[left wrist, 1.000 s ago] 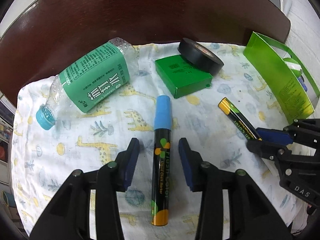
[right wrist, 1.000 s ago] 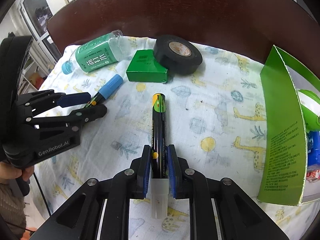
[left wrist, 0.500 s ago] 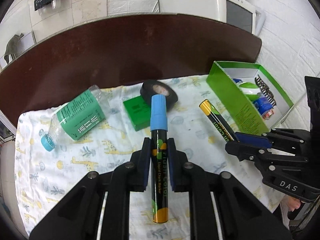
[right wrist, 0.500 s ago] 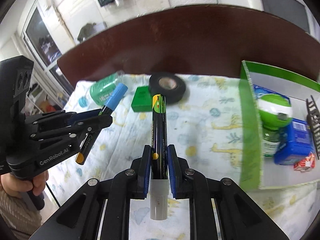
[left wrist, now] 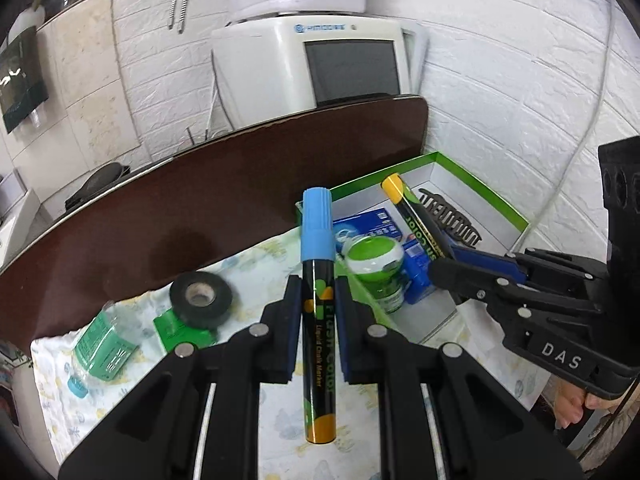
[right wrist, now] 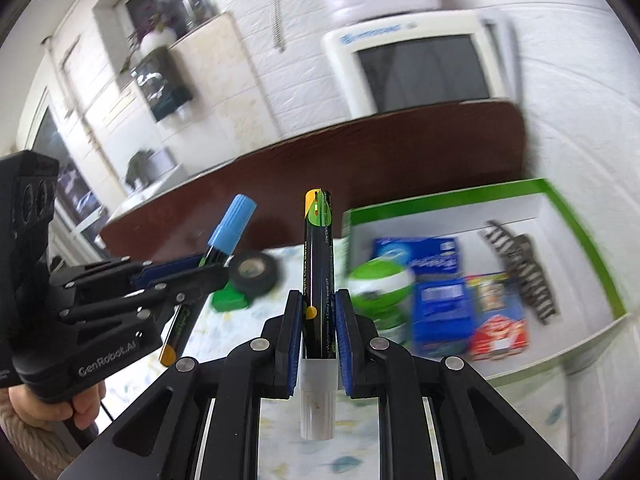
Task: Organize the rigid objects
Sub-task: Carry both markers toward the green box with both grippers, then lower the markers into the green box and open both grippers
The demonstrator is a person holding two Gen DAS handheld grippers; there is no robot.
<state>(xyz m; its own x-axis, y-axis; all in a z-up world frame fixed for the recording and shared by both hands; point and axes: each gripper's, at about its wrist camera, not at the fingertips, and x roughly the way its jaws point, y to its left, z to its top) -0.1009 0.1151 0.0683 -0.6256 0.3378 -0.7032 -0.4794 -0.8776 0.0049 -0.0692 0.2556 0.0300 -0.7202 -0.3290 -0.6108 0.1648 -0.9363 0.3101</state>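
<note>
Blue-capped marker sits clamped between the left hand-held gripper's pads.

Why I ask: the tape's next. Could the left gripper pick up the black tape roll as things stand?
Probably not yet: the left gripper is shut on the blue-capped marker, so nothing else fits, though the tape roll lies uncovered.

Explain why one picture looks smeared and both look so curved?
Right wrist view: motion blur smears the green box and tape roll, while the held white-capped marker stays sharp. Left wrist view: crisper, with the blue-capped marker clear. Both: fisheye lens bends the table edge and darkens the corners.
</note>
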